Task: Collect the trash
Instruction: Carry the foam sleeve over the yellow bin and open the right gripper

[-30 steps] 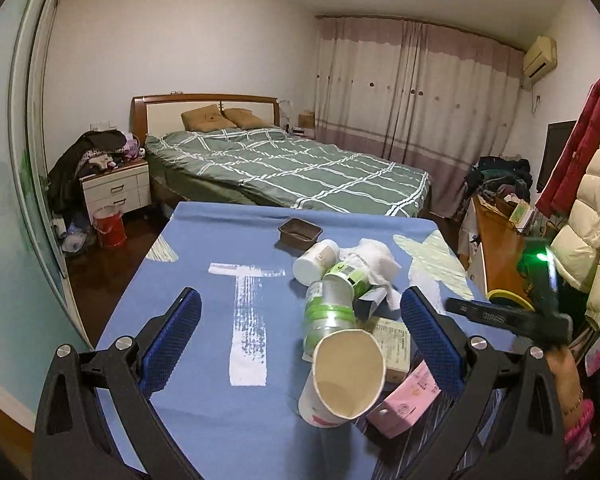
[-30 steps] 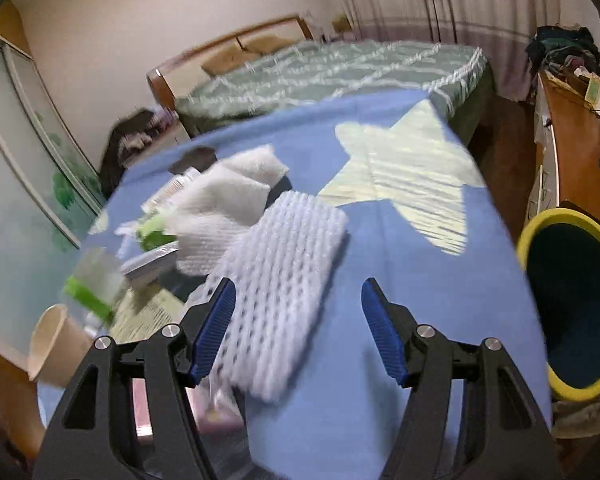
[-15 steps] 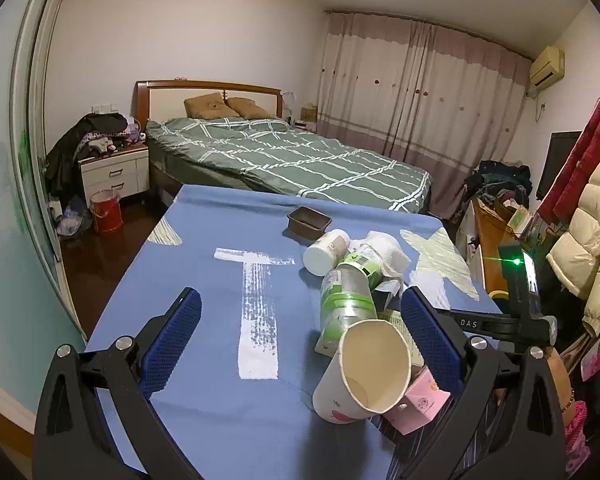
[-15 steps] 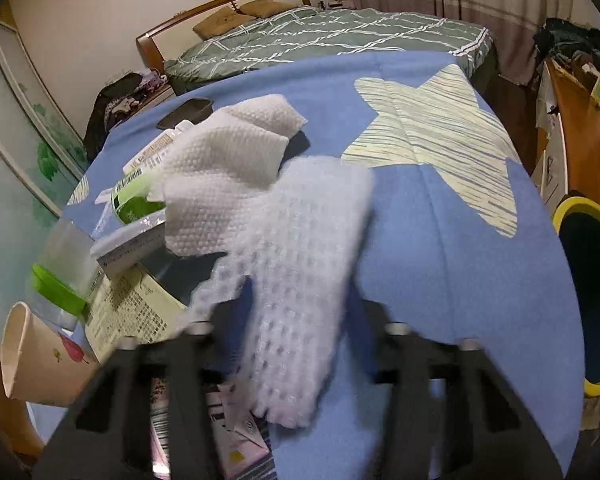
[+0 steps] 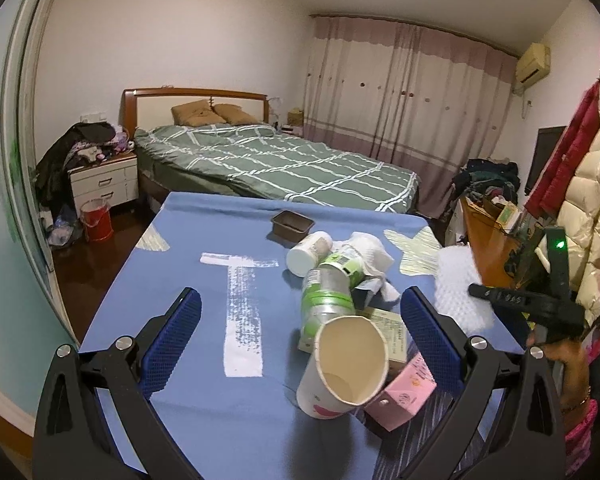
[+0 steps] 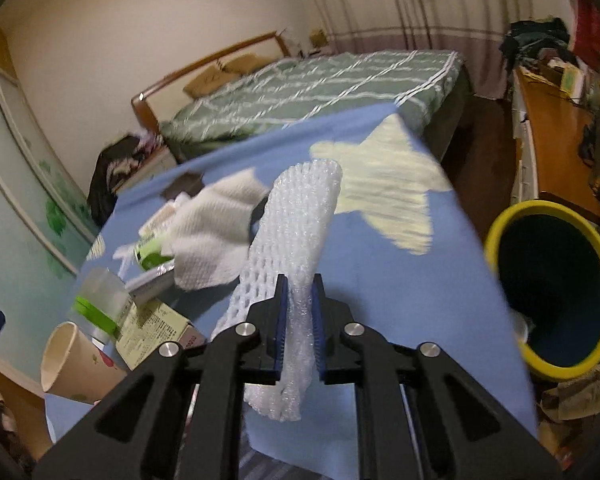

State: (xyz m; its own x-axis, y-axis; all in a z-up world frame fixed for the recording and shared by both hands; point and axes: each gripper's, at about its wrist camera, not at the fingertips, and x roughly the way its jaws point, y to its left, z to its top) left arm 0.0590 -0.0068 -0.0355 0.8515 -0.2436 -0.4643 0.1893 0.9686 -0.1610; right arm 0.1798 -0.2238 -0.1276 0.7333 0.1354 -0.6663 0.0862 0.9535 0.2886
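Your right gripper [image 6: 299, 320], which a second earlier stood wide around the white foam net [image 6: 296, 236] lying flat on the blue tablecloth [image 6: 388, 280], had just closed its jaws and now pinched the net, raised off the cloth beside the yellow-rimmed bin [image 6: 552, 292]; your left gripper [image 5: 300, 336] hung open and empty as before over the paper cup [image 5: 346, 364], pink box [image 5: 406, 392] and green-labelled bottle [image 5: 326, 296]. The right view was blurred, the net's near end drooped below the pads, and the bin's bottom was too dark to read.
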